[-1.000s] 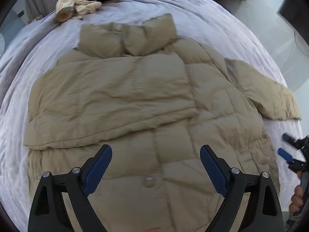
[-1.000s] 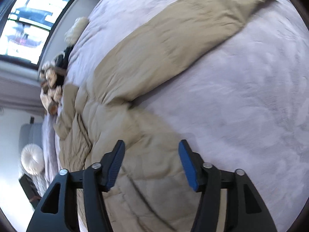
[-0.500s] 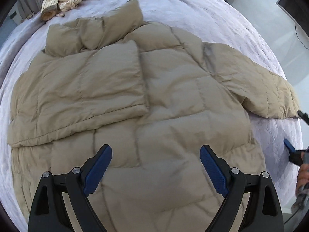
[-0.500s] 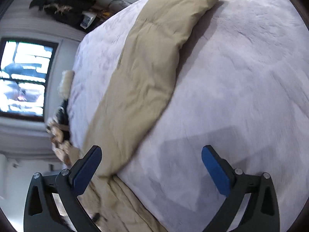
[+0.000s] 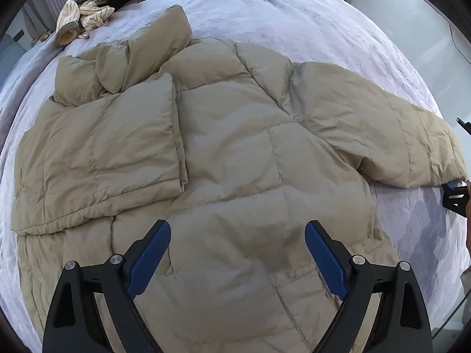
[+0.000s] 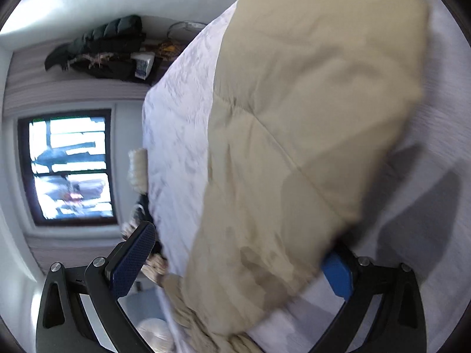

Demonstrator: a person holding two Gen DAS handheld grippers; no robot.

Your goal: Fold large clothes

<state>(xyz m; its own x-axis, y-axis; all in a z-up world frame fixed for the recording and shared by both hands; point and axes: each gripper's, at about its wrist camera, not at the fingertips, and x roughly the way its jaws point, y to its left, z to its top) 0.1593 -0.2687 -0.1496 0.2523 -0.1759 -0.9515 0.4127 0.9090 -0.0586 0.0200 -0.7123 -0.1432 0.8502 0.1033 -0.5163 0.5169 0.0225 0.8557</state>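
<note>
**Right hand-held gripper reaches the sleeve**

Lavender bed [image 5: 294,14] carries the tan puffer jacket [image 5: 235,153], 1 sleeve folded. Right hand-held gripper [image 6: 235,261], over bare bedding 0.5 s ago, now straddles the outstretched sleeve [image 6: 294,117], wide open. Left hand-held gripper [image 5: 238,253] hovers open, empty.

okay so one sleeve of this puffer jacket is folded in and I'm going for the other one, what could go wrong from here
1. The right gripper is open around the end of the outstretched sleeve. It is thick and puffy, so a shallow pinch might slip off as you lift.
2. The left gripper hovers open over the jacket, pinning nothing, so dragging the sleeve across may shift the body and loosen the folded sleeve.
3. The right wrist view is blurred, so the grasp point is hard to judge.
</note>
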